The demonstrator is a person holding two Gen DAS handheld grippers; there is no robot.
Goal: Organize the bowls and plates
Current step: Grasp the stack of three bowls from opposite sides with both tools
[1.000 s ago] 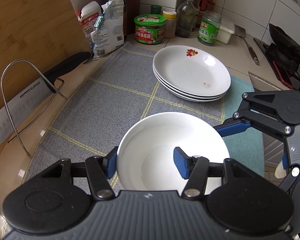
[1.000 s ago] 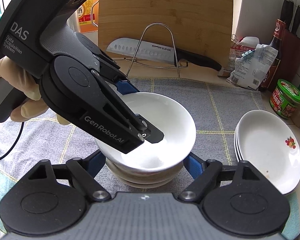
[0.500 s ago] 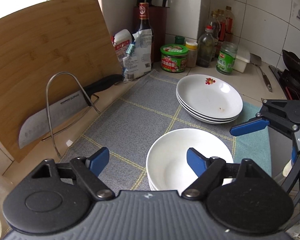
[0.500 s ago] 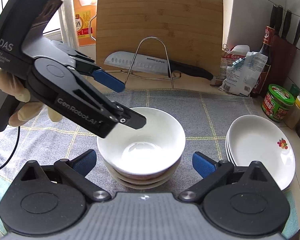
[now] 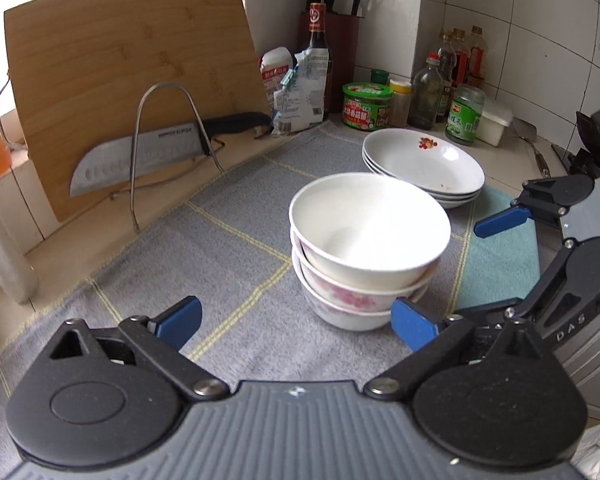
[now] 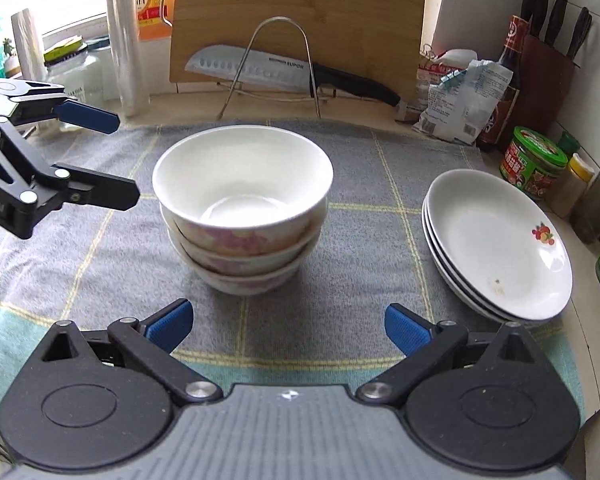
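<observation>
White bowls, lower ones pink-flowered. White plates with red fruit print. Grey cloth, yellow grid lines.

left tongs opening, empty, right tongs wide, empty

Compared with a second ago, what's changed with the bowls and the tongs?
The left tongs let go of the top bowl, which now sits on the bowl stack; their jaws are opening, nothing between them, and they have drawn back. The right tongs opened wide and also backed away from the stack. The plate stack and towel stayed put.
</observation>
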